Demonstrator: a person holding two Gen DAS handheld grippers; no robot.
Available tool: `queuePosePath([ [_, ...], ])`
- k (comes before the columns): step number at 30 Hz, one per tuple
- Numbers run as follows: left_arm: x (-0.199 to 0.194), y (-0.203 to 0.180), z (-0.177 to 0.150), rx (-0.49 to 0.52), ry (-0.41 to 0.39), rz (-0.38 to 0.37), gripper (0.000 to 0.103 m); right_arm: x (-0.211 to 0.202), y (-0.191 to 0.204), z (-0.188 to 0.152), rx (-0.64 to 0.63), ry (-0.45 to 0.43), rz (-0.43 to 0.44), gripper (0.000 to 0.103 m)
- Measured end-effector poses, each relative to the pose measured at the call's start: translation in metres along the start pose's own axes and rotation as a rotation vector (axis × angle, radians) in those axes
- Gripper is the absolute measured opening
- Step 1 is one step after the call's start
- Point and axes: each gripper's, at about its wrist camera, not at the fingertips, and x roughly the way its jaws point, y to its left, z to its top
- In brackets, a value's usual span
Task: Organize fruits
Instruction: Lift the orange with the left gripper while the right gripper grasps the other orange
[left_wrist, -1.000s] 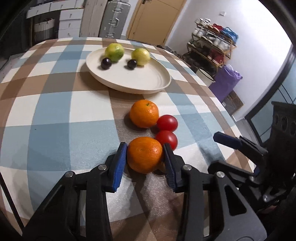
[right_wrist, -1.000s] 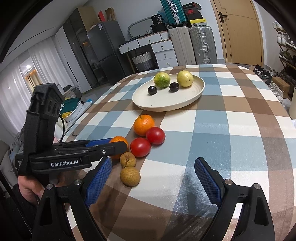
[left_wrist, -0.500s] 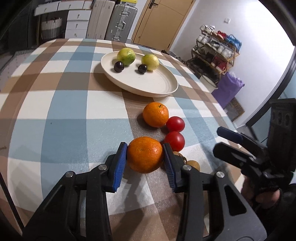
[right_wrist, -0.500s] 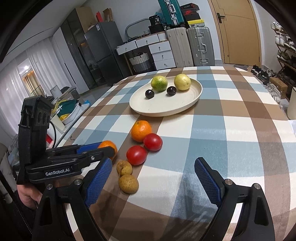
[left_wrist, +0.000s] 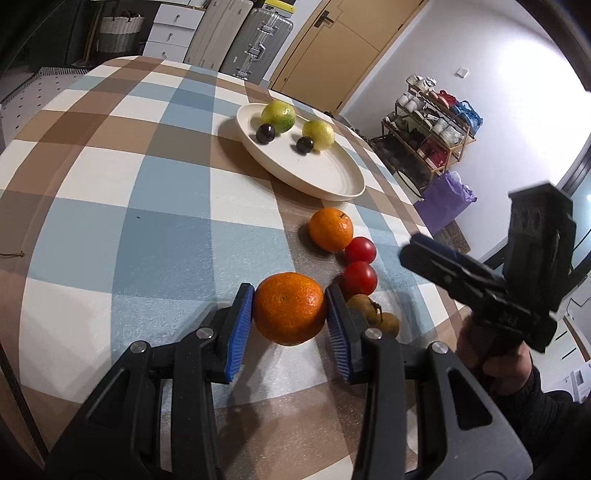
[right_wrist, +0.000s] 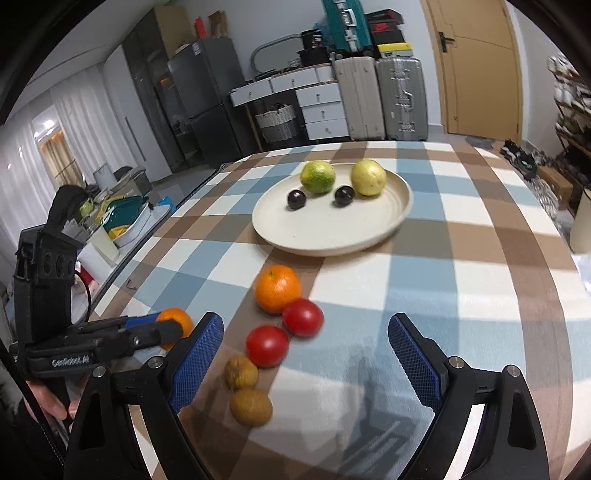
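My left gripper (left_wrist: 290, 317) is shut on an orange (left_wrist: 289, 308) and holds it above the checked tablecloth; the gripper also shows in the right wrist view (right_wrist: 162, 330). A second orange (left_wrist: 331, 229), two red tomatoes (left_wrist: 358, 278) and two small brown fruits (left_wrist: 375, 314) lie on the cloth. A cream plate (left_wrist: 332, 181) at the far side holds a green citrus (left_wrist: 278, 116), a yellow lemon (left_wrist: 318, 134) and two dark plums (left_wrist: 266, 133). My right gripper (right_wrist: 306, 363) is open and empty above the tomatoes (right_wrist: 266, 345).
The table edge (left_wrist: 22, 343) runs close on the left. A shoe rack (left_wrist: 432, 136) and a purple bag (left_wrist: 445, 201) stand on the floor to the right. Suitcases (right_wrist: 376, 98) and drawers stand behind the table.
My left gripper has lifted the orange off the cloth and drawn back to the left. The right gripper has risen a little and stays open.
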Motion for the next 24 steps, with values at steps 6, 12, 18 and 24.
queuePosePath([
  [6,-0.005,0.01,0.001,-0.025,-0.011,-0.018,0.036,0.03,0.014,0.02,-0.052,0.027,-0.001,0.093],
  [12,-0.008,0.014,0.001,-0.042,-0.006,-0.076,0.036,0.059,0.024,0.024,-0.1,0.083,-0.024,0.093],
  [18,-0.004,0.016,0.0,-0.044,0.006,-0.08,0.036,0.079,0.022,0.024,-0.1,0.13,-0.026,0.081],
  [24,0.003,0.013,-0.002,-0.034,0.024,-0.077,0.036,0.087,0.023,0.023,-0.118,0.157,-0.037,0.059],
])
